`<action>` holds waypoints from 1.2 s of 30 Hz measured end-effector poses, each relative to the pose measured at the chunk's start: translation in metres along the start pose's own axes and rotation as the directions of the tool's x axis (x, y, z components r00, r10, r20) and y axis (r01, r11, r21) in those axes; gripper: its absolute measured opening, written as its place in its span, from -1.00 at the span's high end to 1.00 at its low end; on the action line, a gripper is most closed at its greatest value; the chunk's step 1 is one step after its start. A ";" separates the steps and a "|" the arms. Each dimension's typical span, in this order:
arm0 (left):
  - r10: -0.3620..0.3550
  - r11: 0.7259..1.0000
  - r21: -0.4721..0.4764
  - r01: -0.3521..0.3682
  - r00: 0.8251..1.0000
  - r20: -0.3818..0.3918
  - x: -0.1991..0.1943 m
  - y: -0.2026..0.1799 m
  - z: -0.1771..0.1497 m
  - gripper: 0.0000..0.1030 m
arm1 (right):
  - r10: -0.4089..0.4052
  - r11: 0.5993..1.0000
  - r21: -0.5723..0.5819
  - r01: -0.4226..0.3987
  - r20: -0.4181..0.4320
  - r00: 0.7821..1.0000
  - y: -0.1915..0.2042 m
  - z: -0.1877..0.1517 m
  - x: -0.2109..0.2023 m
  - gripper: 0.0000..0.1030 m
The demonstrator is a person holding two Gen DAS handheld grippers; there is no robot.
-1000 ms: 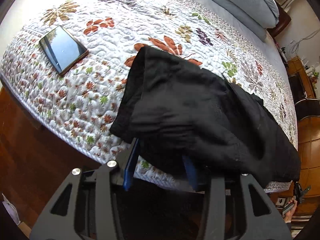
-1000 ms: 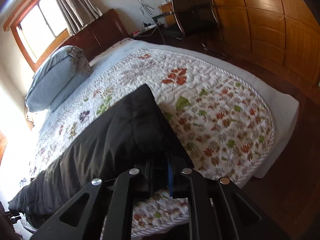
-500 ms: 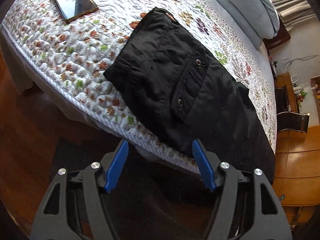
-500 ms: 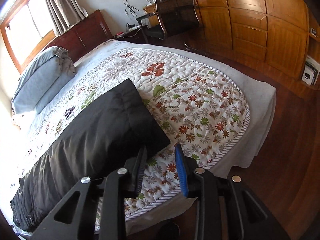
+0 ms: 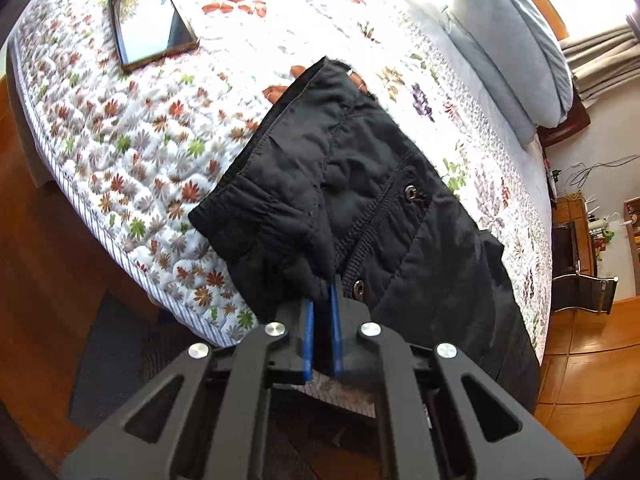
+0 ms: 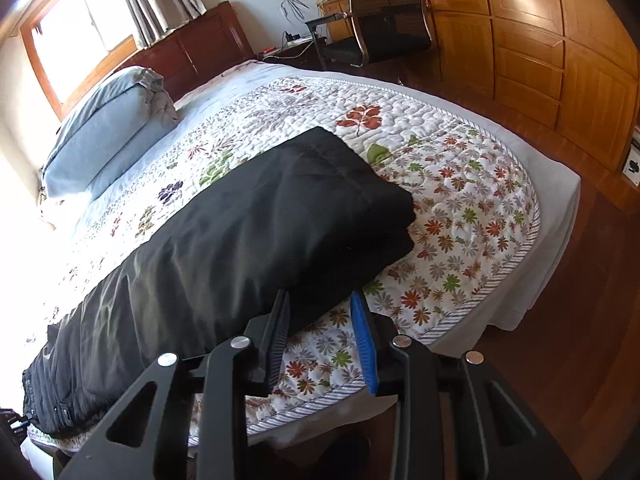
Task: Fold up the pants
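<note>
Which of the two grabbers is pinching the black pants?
The left gripper: its blue fingers are squeezed together on the waist end of the pants. The right gripper is open, with only the quilt between its fingers.

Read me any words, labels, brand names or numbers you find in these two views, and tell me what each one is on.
No readable text in either view.
phone: screen shows only reflections.
black pants: snaps carry no legible marking.
small box by the wooden cabinets: print too small to read.
</note>
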State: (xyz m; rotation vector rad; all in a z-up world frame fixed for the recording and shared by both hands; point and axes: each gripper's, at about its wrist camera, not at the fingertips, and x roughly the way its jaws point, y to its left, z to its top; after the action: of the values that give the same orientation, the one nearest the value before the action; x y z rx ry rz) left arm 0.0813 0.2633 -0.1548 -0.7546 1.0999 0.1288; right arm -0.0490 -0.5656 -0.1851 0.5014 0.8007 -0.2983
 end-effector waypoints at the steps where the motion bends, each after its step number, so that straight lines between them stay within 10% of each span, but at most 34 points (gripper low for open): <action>1: 0.006 1.000 0.025 -0.006 1.000 0.031 -0.005 -0.006 0.001 0.89 | 0.004 1.000 -0.007 -0.004 -0.002 1.000 0.003 0.000 0.001 0.38; 10: 0.081 0.997 -0.017 -0.081 0.996 -0.041 0.015 0.016 -0.001 0.81 | 0.051 0.998 0.041 -0.051 0.005 0.999 0.010 -0.005 0.001 0.26; 12: 0.104 0.994 -0.026 -0.104 0.994 -0.026 0.003 0.017 -0.003 0.51 | 0.053 0.996 0.071 -0.055 0.023 0.998 0.004 -0.005 -0.007 0.26; 14: 0.142 0.989 -0.037 -0.141 0.990 0.019 -0.012 0.016 -0.005 -0.26 | 0.085 0.988 0.121 -0.090 0.049 0.995 -0.004 -0.003 -0.017 0.26; 20: 0.230 0.971 0.035 -0.238 0.960 0.159 -0.041 -0.014 -0.022 -0.77 | 0.217 0.930 0.281 -0.238 0.104 0.971 -0.025 -0.005 -0.026 0.24; 30: 0.261 0.941 0.214 -0.261 0.965 0.027 0.018 -0.052 -0.046 -0.81 | 0.225 0.887 0.394 -0.241 0.089 0.970 -0.046 0.007 0.011 0.24; 36: 0.307 0.922 0.247 -0.299 0.952 0.007 0.038 -0.053 -0.050 -0.81 | 0.220 0.919 0.317 -0.235 0.082 0.972 -0.035 0.036 0.023 0.84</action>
State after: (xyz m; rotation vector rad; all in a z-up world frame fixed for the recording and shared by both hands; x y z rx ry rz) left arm 0.0853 0.1834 -0.1725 -0.3617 1.2326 0.2386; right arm -0.0272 -0.6156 -0.1919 0.8895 0.6428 -0.2247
